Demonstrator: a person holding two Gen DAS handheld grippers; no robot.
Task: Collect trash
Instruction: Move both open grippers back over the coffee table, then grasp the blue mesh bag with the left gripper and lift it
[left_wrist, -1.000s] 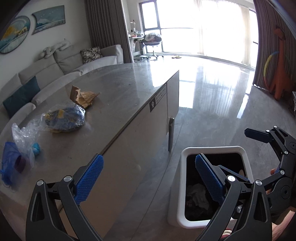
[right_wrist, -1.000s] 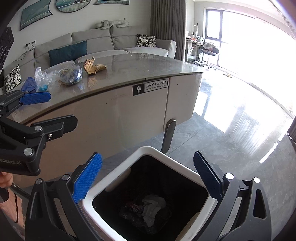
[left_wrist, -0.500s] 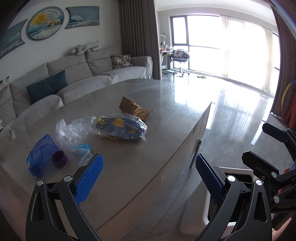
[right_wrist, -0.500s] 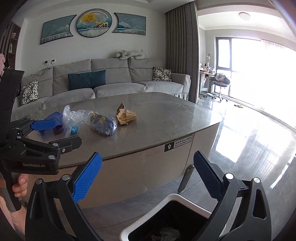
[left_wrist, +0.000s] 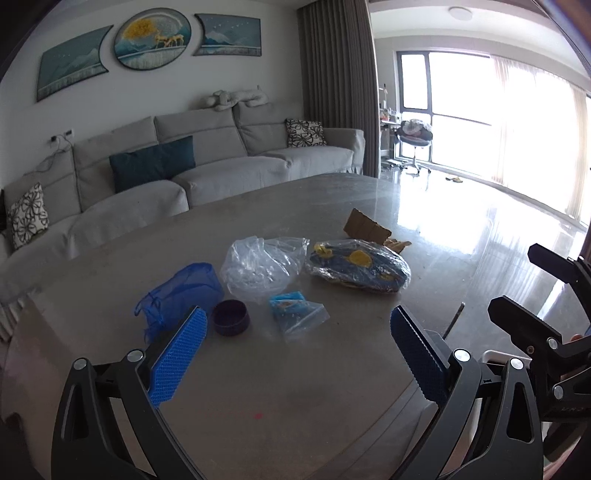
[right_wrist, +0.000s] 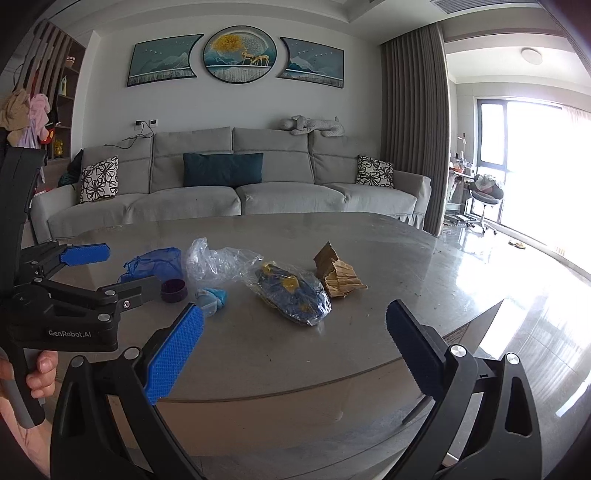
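Observation:
Trash lies in a row on the grey stone table (left_wrist: 295, 391): a blue mesh bag (left_wrist: 184, 291), a dark purple cup (left_wrist: 231, 322), a crumpled clear plastic bag (left_wrist: 262, 267), a small blue packet (left_wrist: 293, 312), a blue-and-yellow wrapped bundle (left_wrist: 358, 269) and torn brown cardboard (left_wrist: 367, 227). My left gripper (left_wrist: 299, 354) hovers open over the table's near edge, just short of the cup and packet, holding nothing. My right gripper (right_wrist: 291, 350) is open and empty, lower and further back, facing the bundle (right_wrist: 293, 295) and cardboard (right_wrist: 338, 277). The left gripper (right_wrist: 107, 269) shows at the left of the right wrist view.
A corner of the white bin (left_wrist: 491, 356) peeks beside the table's right end. A grey sofa (right_wrist: 236, 192) with cushions stands behind the table. Glossy floor (right_wrist: 535, 295) stretches right toward bright windows and a chair (right_wrist: 487, 195). A hand (right_wrist: 40, 373) grips the left handle.
Both grippers have risen from over the bin and turned toward the tabletop. The left one has come closer to the trash; the bin has dropped almost out of view.

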